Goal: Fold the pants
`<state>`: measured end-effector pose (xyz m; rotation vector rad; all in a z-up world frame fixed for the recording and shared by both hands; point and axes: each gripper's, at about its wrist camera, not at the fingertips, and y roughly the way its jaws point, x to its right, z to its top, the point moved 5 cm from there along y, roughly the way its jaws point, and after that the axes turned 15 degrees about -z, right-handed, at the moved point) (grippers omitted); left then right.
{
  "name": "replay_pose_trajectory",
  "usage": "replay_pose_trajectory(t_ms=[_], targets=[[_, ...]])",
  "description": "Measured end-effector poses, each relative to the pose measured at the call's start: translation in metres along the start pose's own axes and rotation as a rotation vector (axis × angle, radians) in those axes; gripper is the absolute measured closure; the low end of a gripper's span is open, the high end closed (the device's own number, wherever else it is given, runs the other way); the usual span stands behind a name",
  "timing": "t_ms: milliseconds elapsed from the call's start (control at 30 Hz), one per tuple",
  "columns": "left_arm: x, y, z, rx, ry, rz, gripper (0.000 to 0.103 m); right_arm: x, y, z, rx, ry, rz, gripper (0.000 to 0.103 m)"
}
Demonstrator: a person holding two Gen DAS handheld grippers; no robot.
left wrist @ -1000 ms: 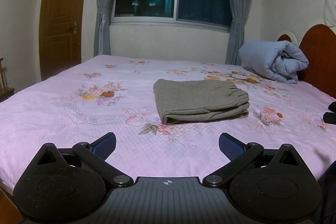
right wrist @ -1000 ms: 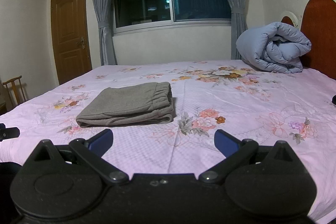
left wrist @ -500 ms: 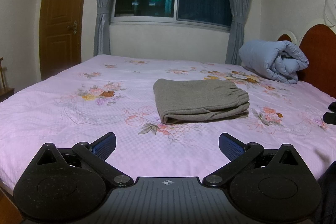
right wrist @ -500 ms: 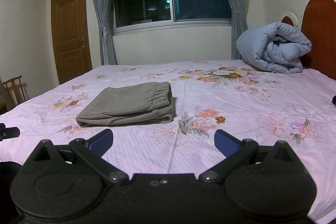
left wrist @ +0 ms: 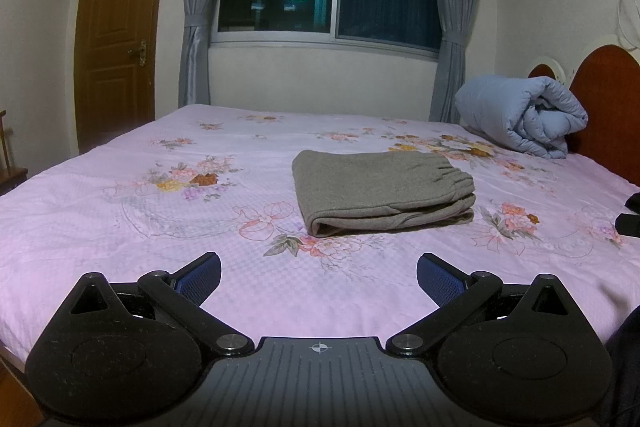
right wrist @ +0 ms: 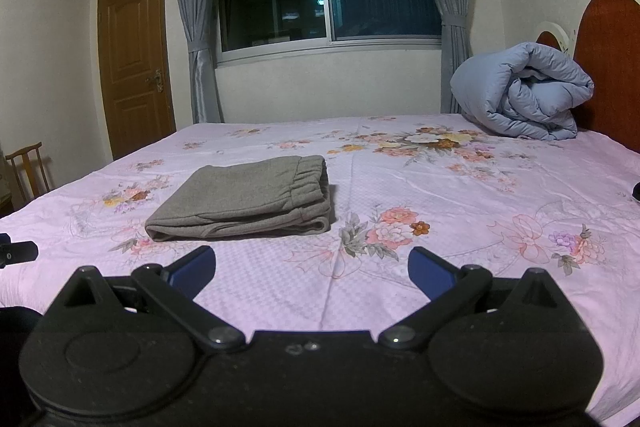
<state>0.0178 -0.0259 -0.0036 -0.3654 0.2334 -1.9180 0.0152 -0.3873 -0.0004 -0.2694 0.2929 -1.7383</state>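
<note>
We log: left gripper (left wrist: 319,277), jaws spread wide, empty, touching nothing. Right gripper (right wrist: 312,273), likewise released, empty. Folded grey pants (left wrist: 380,193) lie on the floral bedsheet (left wrist: 120,227), beyond both grippers.

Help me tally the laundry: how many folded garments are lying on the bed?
1. The folded grey pants lie mid-bed on the pink floral sheet. The only other textile is a rolled blue duvet by the headboard; nothing else shows, though the bed's near edge is hidden.
</note>
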Motion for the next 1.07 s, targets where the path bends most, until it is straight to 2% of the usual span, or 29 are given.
replay_pose_trajectory(t_ms=[800, 900, 1067], targets=[[-0.0012, 0.0006, -0.0005, 0.004, -0.001, -0.014, 0.000, -0.0002, -0.0005, 0.0002, -0.001, -0.002, -0.001, 0.006], [-0.0011, 0.0014, -0.0012, 0.000, 0.006, -0.031, 0.000, -0.0004, -0.0007, 0.0001, -0.001, -0.002, 0.000, 0.006], [0.0019, 0.0022, -0.0016, -0.009, 0.028, -0.019, 0.000, -0.0003, -0.0009, 0.0002, 0.000, -0.001, 0.000, 0.006]])
